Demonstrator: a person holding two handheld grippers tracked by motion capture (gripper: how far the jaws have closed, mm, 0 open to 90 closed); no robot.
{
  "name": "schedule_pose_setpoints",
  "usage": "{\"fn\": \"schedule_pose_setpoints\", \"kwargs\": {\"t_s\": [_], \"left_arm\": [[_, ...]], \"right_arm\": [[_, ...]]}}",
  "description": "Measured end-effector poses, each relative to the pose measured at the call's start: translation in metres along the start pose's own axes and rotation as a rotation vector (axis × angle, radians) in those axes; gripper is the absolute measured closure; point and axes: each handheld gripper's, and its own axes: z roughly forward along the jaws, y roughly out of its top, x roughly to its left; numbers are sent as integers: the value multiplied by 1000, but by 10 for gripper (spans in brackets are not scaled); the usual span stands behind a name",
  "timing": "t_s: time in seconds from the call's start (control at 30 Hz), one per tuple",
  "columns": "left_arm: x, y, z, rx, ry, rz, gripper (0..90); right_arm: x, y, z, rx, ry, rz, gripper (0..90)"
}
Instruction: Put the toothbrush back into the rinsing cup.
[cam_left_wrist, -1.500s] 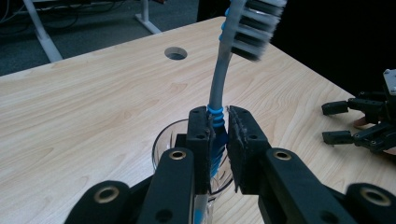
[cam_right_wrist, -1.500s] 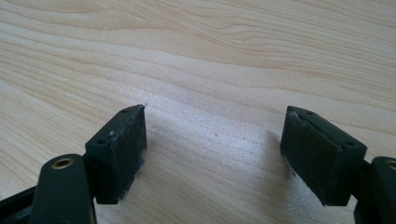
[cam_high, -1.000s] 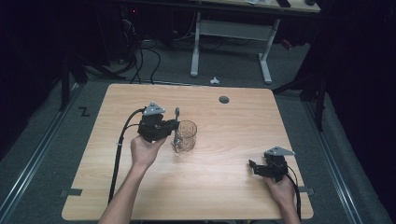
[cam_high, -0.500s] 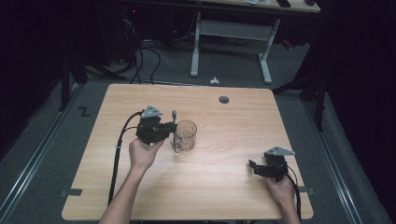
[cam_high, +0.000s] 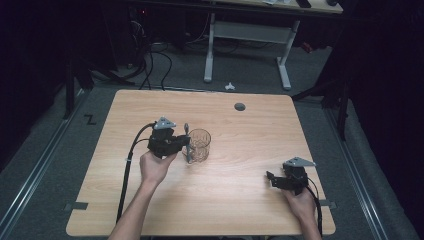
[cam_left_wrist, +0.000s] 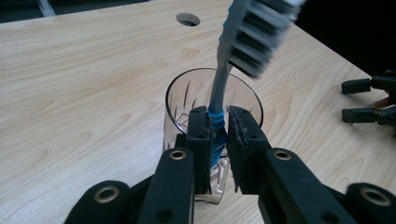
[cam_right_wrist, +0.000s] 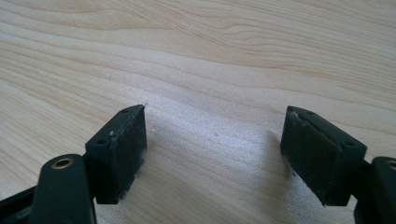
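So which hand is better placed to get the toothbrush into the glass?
Left. The left gripper is already shut on the toothbrush, just beside the glass. The right gripper rests open on the table, well away.
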Motion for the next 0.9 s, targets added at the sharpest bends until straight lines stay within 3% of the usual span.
{"fn": "schedule_pose_setpoints", "kwargs": {"t_s": [0.7,0.9], "left_arm": [[-1,-6,6,37,31,24,788],[0,-6,0,13,35,20,711]], "right_arm": [[0,0,0,0,1,0,227],[0,0,0,0,0,0,227]]}}
